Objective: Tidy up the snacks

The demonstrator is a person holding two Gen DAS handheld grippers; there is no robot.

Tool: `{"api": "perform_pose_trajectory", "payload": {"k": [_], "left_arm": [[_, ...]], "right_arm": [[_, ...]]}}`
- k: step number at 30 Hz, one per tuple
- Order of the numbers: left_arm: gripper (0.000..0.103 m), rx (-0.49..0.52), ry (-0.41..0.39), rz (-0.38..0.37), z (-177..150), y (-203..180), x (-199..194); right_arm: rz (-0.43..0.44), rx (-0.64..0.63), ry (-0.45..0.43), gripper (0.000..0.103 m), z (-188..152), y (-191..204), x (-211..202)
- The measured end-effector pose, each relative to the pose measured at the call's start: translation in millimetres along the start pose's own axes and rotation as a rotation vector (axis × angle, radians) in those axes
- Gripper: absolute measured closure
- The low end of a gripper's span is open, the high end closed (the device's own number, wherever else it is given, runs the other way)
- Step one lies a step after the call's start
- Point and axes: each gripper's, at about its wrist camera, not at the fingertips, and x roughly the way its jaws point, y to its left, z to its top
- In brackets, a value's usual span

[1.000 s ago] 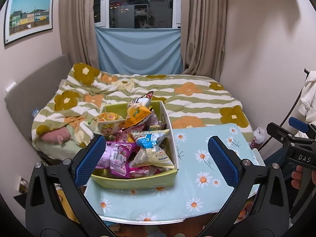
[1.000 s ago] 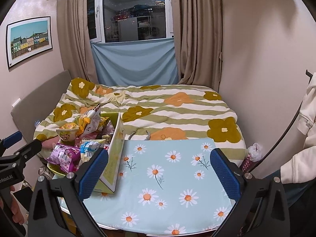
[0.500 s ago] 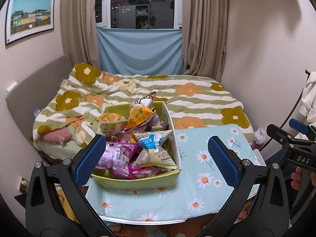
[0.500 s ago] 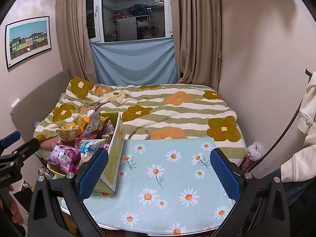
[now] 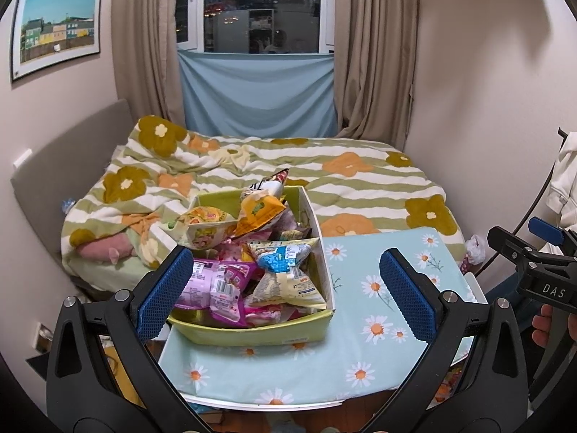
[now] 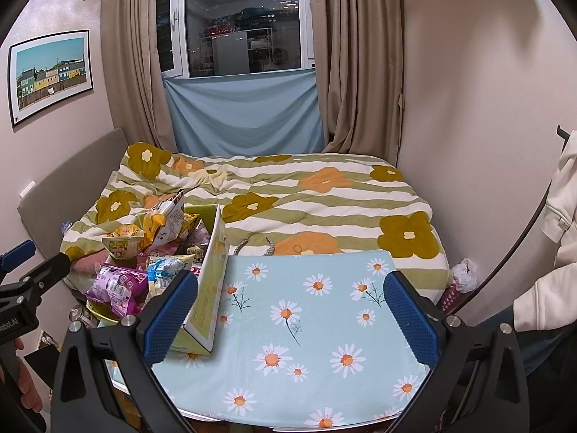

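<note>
A yellow-green cardboard box [image 5: 252, 332] stands on the left part of a small table with a daisy-print cloth [image 5: 375, 328]. It is heaped with snack packets: a purple one [image 5: 212, 285], a blue-and-cream one [image 5: 285, 270], an orange one [image 5: 258, 213]. The box also shows in the right wrist view [image 6: 211, 281]. My left gripper [image 5: 285, 296] is open and empty, held in front of the box. My right gripper [image 6: 288, 312] is open and empty above the cloth [image 6: 317, 310], to the right of the box.
A bed with a striped flower duvet [image 5: 324, 176] lies behind the table. Walls close in on the right and left. A white garment [image 6: 562, 223] hangs at the right. A blue cloth and curtains cover the window wall.
Both grippers have drifted slightly; the left view has shifted a little so the box sits slightly further right. Nothing was taken hold of or let go.
</note>
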Motion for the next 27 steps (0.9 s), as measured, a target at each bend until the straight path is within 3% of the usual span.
{"api": "perform_pose_trajectory", "payload": {"k": [27], "left_arm": [[0.000, 0.027, -0.026, 0.037, 0.5, 0.0, -2.2]], "right_arm": [[-0.003, 0.005, 0.000, 0.000, -1.3, 4.3, -0.5]]}}
